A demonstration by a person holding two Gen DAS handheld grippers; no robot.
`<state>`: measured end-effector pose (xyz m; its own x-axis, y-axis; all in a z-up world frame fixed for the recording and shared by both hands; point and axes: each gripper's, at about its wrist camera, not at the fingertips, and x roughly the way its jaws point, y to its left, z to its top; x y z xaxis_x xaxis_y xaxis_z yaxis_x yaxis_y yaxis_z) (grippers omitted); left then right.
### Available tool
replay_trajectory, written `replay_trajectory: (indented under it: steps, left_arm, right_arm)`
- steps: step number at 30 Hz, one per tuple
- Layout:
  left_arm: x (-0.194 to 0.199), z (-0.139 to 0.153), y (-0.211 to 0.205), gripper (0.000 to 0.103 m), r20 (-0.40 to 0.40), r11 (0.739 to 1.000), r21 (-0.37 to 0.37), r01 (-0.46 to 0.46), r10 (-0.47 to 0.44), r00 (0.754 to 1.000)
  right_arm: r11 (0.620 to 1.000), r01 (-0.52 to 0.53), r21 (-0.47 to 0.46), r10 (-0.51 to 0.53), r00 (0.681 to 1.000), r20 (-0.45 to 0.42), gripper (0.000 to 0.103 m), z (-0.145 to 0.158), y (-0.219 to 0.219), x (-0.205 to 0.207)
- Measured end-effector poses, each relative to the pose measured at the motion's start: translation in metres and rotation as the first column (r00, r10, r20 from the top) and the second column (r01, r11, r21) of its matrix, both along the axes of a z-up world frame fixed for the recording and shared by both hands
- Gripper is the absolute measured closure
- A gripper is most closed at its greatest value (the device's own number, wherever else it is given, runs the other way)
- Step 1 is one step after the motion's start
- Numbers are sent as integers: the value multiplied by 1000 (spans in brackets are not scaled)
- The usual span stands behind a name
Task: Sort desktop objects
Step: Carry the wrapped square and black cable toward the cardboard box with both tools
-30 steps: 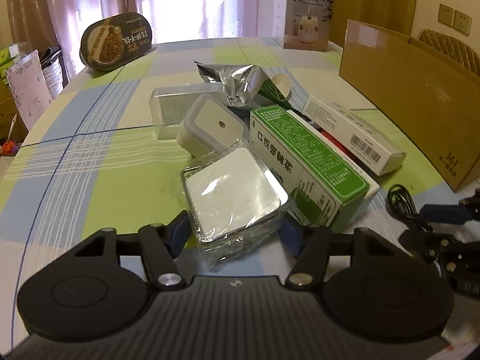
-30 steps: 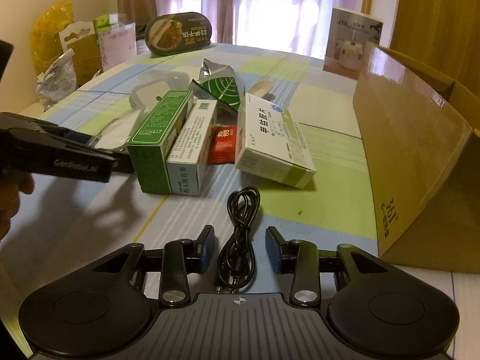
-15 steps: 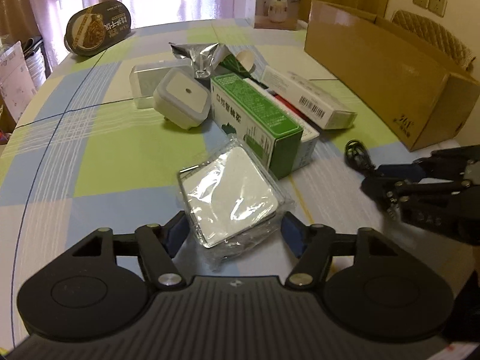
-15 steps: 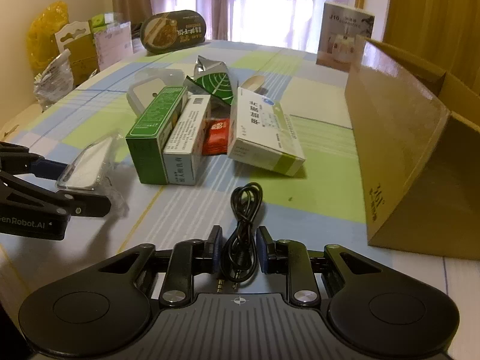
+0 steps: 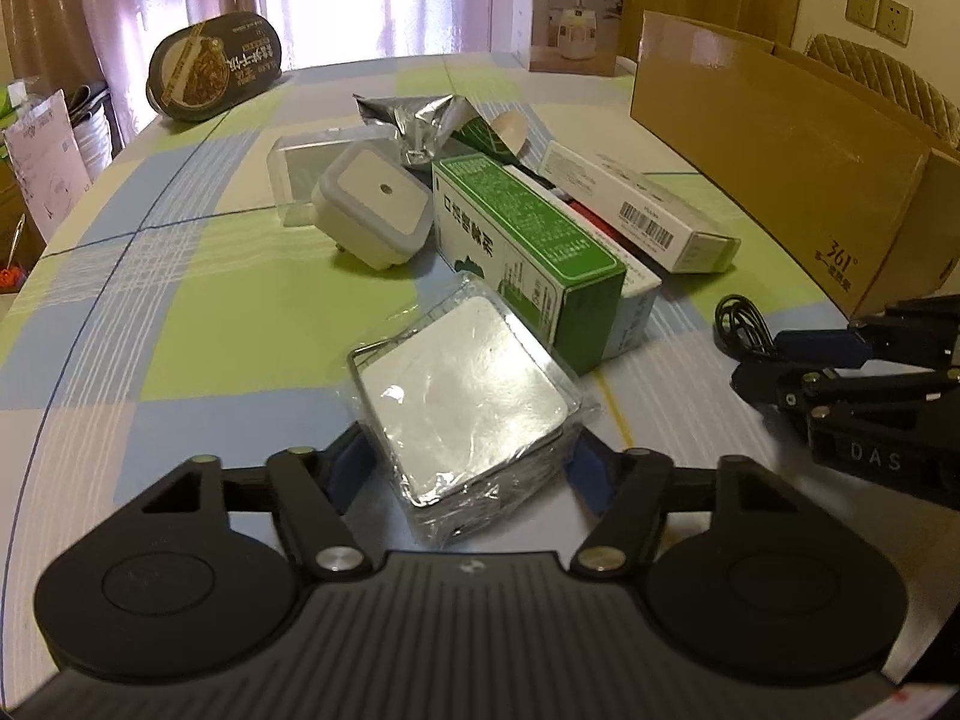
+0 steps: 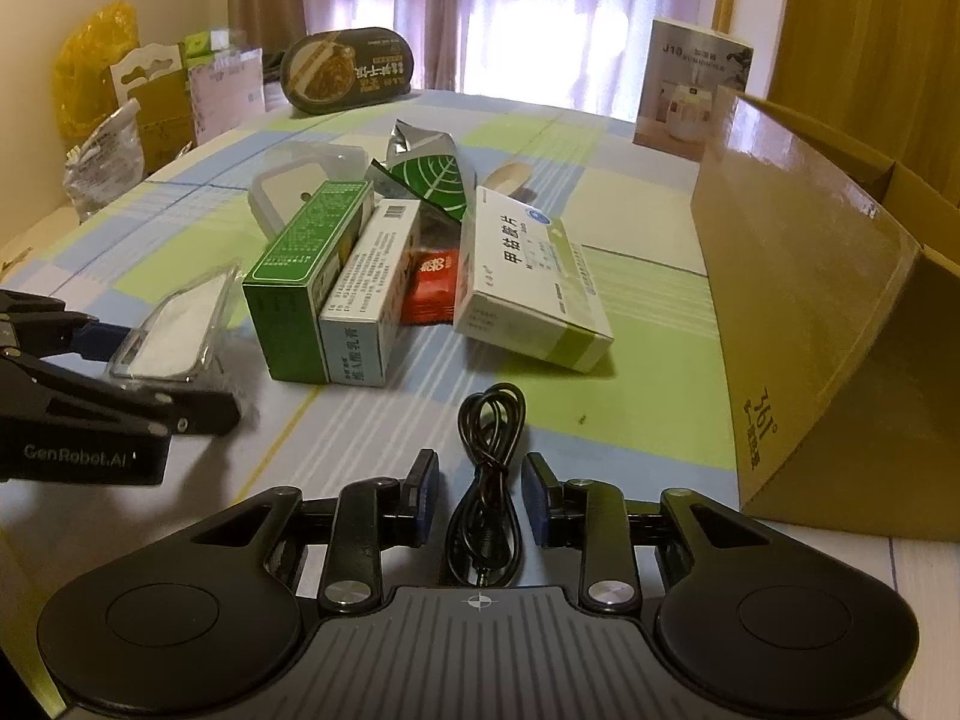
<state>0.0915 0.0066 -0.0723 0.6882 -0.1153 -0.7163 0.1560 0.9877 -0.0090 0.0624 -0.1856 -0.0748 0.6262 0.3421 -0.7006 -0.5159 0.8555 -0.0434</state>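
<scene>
The left gripper (image 5: pixel 465 468) was clamped on a wrapped white pad (image 5: pixel 465 396), just in front of the green box (image 5: pixel 528 246). The right gripper (image 6: pixel 480 501) had its jaws apart around a coiled black cable (image 6: pixel 486 468), not touching it, right of that box. A good grasp would likely close squarely on the coil's middle, gathering every loop. Only the right view showed the red packet (image 6: pixel 429 288) beyond the green box; the left view showed the white plug (image 5: pixel 372 213).

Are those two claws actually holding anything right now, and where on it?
The left claw grips the plastic-wrapped white square by its opposite side edges. The right claw is open astride the black cable, not pinching it.
</scene>
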Motion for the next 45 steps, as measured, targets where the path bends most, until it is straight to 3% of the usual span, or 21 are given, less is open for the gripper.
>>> replay_trajectory:
  steps: [3,5,11,20,29,45]
  left_arm:
    - [-1,2,2,45,2,1000,-2,-6,6,1000]
    - [-3,4,3,46,-1,1000,-5,-2,2,1000]
    - [-13,18,2,46,26,1000,7,3,-4,1000]
    - [-27,40,-6,46,70,1000,-2,11,-11,998]
    - [-37,60,-19,46,107,999,2,50,-50,993]
    - [-35,118,-69,46,195,986,4,165,-163,967]
  right_arm:
    - [1000,5,4,-5,1000,-11,76,1,0,1]
    - [1000,4,11,-4,1000,-22,88,2,0,0]
    - [1000,7,25,-7,1000,-1,93,11,-3,-7]
    - [999,28,42,-29,999,28,94,22,-11,-18]
    - [995,55,86,-64,991,115,94,45,-21,-28]
    - [981,100,167,-142,953,267,94,123,-51,-31]
